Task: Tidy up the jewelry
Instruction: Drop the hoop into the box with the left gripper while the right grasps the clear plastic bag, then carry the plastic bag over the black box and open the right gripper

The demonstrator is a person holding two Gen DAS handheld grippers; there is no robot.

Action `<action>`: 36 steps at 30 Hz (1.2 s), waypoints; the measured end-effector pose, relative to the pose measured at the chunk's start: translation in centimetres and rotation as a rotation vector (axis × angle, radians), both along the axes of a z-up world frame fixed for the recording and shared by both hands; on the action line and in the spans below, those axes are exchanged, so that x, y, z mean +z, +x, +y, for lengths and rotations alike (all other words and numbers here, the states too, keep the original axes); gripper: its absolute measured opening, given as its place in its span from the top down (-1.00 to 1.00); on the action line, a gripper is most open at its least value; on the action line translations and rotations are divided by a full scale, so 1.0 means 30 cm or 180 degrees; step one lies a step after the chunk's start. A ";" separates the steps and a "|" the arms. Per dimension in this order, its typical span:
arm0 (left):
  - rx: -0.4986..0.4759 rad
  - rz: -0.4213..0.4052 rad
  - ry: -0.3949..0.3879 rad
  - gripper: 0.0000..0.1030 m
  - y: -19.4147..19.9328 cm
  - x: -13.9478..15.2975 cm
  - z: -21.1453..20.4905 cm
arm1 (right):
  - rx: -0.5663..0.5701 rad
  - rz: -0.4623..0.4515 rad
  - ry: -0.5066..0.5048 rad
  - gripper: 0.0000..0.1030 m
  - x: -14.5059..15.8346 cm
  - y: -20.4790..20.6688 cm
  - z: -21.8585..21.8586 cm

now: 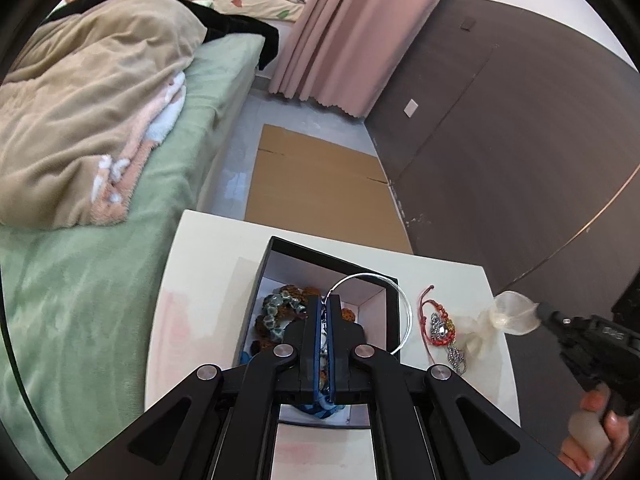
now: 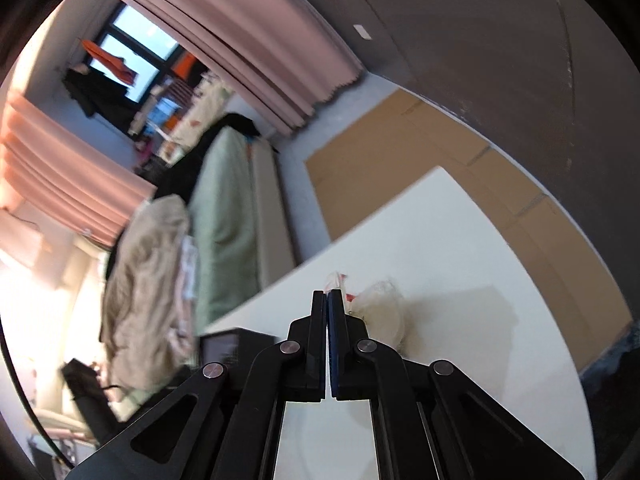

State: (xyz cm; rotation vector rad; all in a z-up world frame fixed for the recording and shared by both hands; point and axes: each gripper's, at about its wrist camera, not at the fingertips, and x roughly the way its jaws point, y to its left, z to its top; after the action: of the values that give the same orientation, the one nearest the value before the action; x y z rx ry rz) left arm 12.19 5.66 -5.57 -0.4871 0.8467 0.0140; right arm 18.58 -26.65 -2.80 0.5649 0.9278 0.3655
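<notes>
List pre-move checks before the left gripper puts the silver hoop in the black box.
1. Left gripper shut on silver hoop: ok.
2. Hoop fully over black box: not ok, its loop hangs past the right wall.
3. Free room inside the box: cannot tell; bead bracelets fill the left, the gripper hides the rest.
4. Right gripper shut on sheer white bow, clear of the box: ok.
5. Red cord bracelet free of the bow's tail: cannot tell, they overlap in view.
</notes>
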 end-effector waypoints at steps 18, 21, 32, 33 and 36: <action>0.0325 -0.0184 -0.0352 -0.45 0.008 0.032 0.100 | 0.0816 -0.0634 0.0534 0.95 0.123 -0.059 0.285; 0.0309 -0.0195 -0.0306 -0.45 0.006 0.049 0.111 | 0.0941 -0.0617 0.0529 0.95 0.107 -0.061 0.357; 0.0549 -0.0205 -0.0478 -0.45 -0.027 0.046 0.214 | 0.1254 -0.0218 0.0523 0.62 -0.001 -0.046 0.546; 0.0566 -0.0203 -0.0486 -0.45 -0.030 0.046 0.219 | 0.1271 -0.0096 0.0452 0.38 -0.019 -0.040 0.552; 0.0559 -0.0207 -0.0496 -0.45 -0.033 0.048 0.221 | 0.1079 -0.0070 0.0340 -0.31 -0.034 -0.046 0.515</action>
State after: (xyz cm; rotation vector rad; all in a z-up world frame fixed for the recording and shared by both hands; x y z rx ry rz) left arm 11.20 12.29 -4.12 -0.7042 0.7422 0.0936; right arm 17.22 -11.20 -3.81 0.4992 0.9882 0.7283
